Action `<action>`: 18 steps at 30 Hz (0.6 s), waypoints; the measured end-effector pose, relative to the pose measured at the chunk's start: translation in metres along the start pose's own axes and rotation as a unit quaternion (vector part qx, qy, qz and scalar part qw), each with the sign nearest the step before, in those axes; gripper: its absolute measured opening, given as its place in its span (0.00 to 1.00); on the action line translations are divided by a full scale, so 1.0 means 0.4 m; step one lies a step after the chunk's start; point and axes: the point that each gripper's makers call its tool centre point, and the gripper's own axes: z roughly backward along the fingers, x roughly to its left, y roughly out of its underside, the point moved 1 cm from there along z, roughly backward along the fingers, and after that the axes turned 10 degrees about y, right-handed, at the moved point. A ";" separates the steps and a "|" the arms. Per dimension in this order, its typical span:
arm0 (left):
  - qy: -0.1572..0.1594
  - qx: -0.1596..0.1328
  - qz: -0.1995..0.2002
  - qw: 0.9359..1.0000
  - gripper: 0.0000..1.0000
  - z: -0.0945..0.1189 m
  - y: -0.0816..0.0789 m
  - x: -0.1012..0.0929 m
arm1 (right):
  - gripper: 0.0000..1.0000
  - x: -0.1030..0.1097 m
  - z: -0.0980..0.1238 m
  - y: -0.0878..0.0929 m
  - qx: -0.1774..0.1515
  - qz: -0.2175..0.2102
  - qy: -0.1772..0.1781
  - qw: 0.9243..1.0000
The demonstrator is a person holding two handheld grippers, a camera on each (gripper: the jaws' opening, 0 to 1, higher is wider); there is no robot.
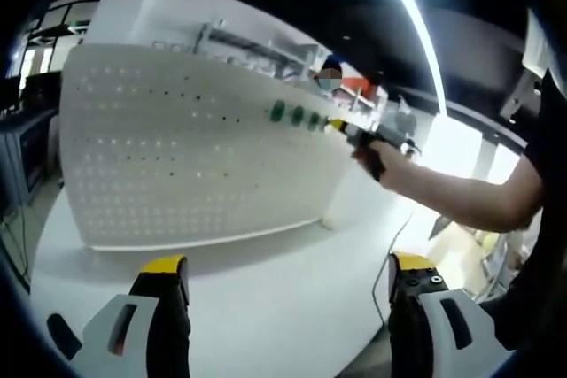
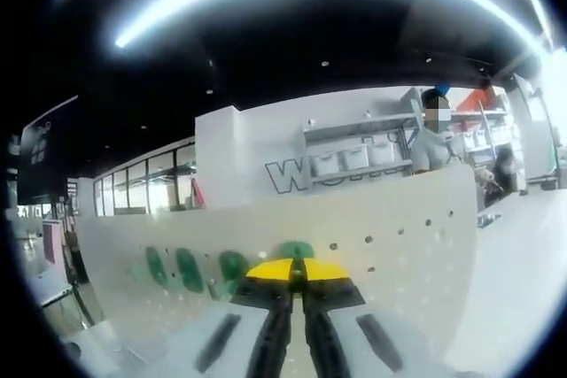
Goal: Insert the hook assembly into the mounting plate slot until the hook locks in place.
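Hook pieces, small green plastic ones, sit in a short row on the upper right part of the white perforated mounting plate, which stands upright on the white table.

In the left gripper view, my left gripper hangs low over the table with its yellow-tipped jaws spread wide and nothing between them, well apart from the plate. Further right, my right gripper reaches in at the end of my bare forearm, its tip just beside the last green hook of the row.

In the right gripper view, the same green hooks run along the plate to the left of my right gripper. Its jaws are pressed together, and a bit of green shows right at their tip; I judge that they pinch one hook, but I cannot tell this for sure.

The row lies roughly horizontal across the plate, and the jaws point almost straight into the plate face. My right hand is clearly the nearer one, so I think the push into the slot belongs to it, straight forward. Whether the hook is already locked, I cannot see.
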 end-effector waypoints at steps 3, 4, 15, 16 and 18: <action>0.000 0.000 0.002 1.000 0.94 0.001 0.002 0.001 | 0.00 -0.002 0.007 -0.001 0.007 -0.009 -0.003 1.000; 0.000 0.001 0.002 1.000 0.94 0.001 0.003 0.001 | 0.00 -0.002 0.008 -0.002 0.009 -0.011 -0.004 1.000; 0.003 0.004 0.006 1.000 0.93 -0.001 0.011 0.002 | 0.01 0.008 0.017 0.017 0.053 0.003 -0.014 0.998; 0.003 0.003 0.007 1.000 0.93 0.000 0.012 0.003 | 0.01 -0.001 0.007 0.017 0.049 0.000 -0.010 0.999; 0.003 0.003 0.008 1.000 0.93 0.000 0.013 0.003 | 0.01 -0.006 0.000 0.018 0.048 -0.004 -0.008 0.999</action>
